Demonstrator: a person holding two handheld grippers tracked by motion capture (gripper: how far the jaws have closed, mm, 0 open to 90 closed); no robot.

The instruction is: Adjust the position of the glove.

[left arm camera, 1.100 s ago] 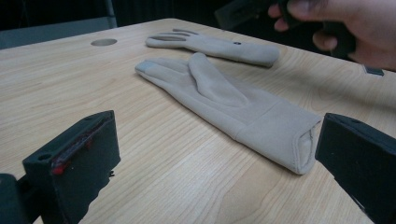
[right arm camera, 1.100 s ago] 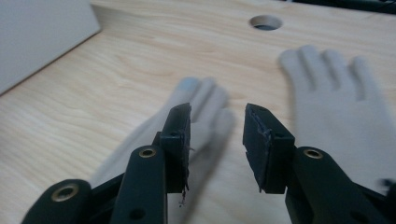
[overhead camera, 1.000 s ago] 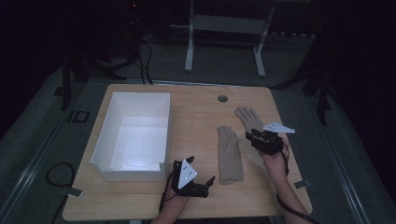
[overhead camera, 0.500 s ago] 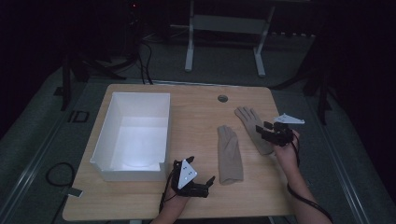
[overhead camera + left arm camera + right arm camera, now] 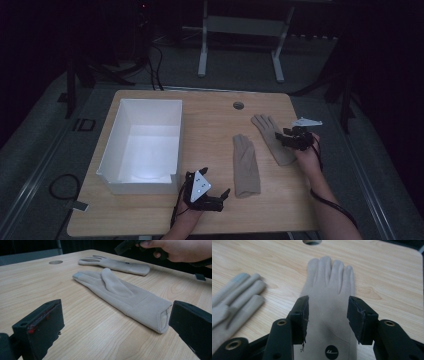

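Two beige gloves lie flat on the wooden table [image 5: 210, 125]. The nearer glove [image 5: 246, 165] [image 5: 120, 295] points its cuff toward my left gripper [image 5: 222, 199] [image 5: 113, 320], which rests open on the table just short of that cuff, nothing between its jaws. The farther glove [image 5: 267, 130] [image 5: 329, 277] lies palm down with its fingers pointing away. My right gripper [image 5: 286, 137] [image 5: 328, 312] hovers open over its palm, above a small round logo near the cuff. The nearer glove's fingers [image 5: 234, 297] show at the left of the right gripper view.
A white open box [image 5: 107, 155] stands on the left half of the table. A round cable hole [image 5: 238, 105] sits near the far edge. Metal stand legs [image 5: 202, 50] and cables are on the floor beyond the table.
My right gripper has shifted a little to the right and farther away along the far glove, staying open. The left gripper and both gloves have not moved.
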